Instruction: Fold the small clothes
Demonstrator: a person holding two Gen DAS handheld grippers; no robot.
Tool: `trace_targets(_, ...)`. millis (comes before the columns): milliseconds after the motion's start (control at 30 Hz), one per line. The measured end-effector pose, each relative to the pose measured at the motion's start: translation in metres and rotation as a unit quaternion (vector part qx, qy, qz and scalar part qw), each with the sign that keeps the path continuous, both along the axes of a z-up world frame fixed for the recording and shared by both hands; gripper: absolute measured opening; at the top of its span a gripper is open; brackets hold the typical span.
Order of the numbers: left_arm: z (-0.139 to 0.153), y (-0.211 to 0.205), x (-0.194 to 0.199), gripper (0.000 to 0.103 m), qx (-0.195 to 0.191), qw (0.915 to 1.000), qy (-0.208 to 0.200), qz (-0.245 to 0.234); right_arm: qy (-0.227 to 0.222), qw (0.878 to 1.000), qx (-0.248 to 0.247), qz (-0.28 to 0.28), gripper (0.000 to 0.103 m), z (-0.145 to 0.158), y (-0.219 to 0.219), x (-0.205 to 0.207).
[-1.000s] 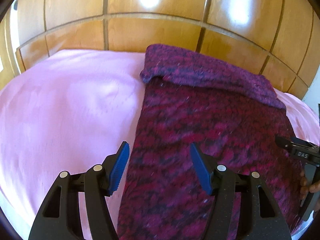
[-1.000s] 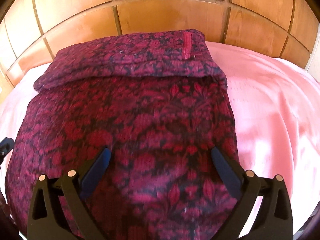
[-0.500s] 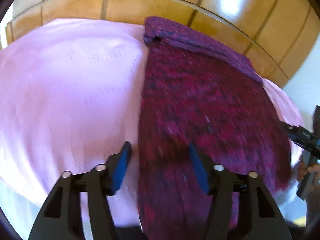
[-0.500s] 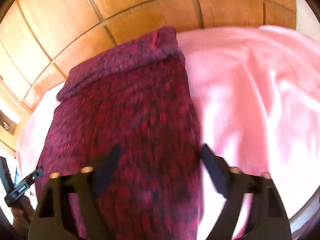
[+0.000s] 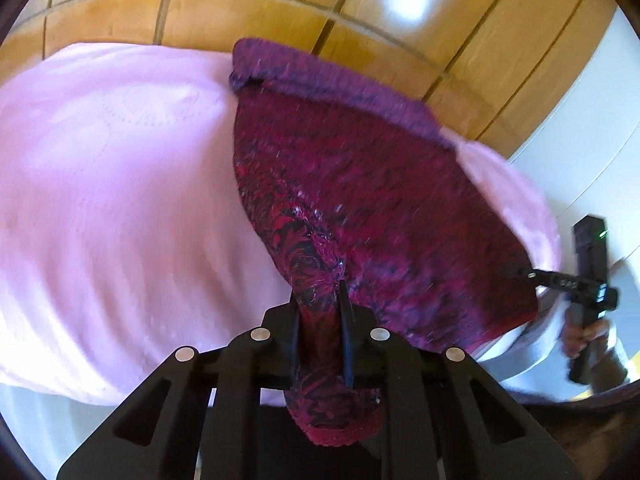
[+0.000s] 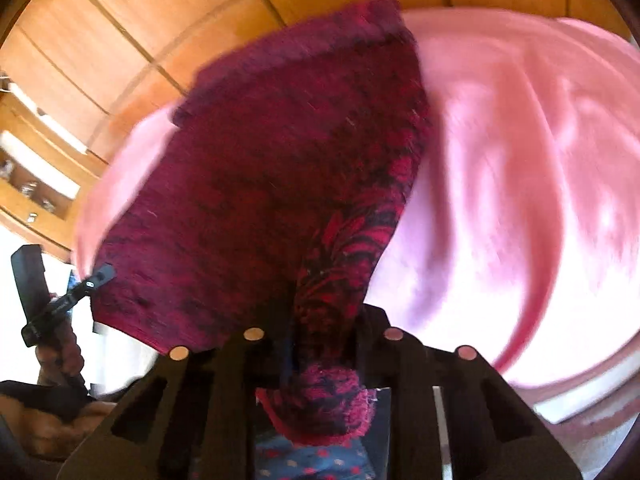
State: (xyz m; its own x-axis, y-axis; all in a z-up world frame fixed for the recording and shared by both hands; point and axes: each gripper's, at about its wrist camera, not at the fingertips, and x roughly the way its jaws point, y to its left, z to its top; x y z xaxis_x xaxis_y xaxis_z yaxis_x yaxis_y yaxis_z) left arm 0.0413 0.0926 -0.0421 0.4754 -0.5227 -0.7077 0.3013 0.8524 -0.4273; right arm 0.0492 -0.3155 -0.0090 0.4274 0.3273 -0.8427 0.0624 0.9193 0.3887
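While its far end lies folded on the pink bed cover (image 5: 112, 200), the maroon patterned garment (image 5: 360, 184) is bunched at lower centre between the closing jaws of the left hand-held gripper (image 5: 320, 320) and right hand-held gripper (image 6: 320, 344), each pinching a near corner.

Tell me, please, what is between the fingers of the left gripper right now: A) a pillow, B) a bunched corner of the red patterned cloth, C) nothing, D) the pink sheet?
B: in the left wrist view the closing left gripper pinches a bunched corner of the red cloth, which runs through the fingers and hangs out behind them; the pink sheet lies off to the side, untouched.
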Motion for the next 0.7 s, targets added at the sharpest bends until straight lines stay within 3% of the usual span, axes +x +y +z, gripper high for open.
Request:
trace_targets(167,0.015,0.010,0.033,0.013,-0.091,0.9956,0.001,0.020,-0.060,0.997,0.051,-0.014,0.019,0.025,0.001,0.030)
trace_targets(333,0.018,0.005,0.090,0.013,-0.131,0.9904,0.004,0.046,-0.084,0.993,0.068,-0.056,0.019,0.025,-0.009,0.080)
trace_targets(467,0.012,-0.001,0.143,0.013,-0.132,0.9881,0.024,0.076,-0.068,0.991,0.064,-0.097,0.019,0.013,-0.021,0.122)
trace_targets(700,-0.012,-0.025,0.213,0.013,-0.081,0.9899,0.069,0.093,-0.018,0.990,0.046,-0.130,0.018,-0.016,-0.042,0.163)
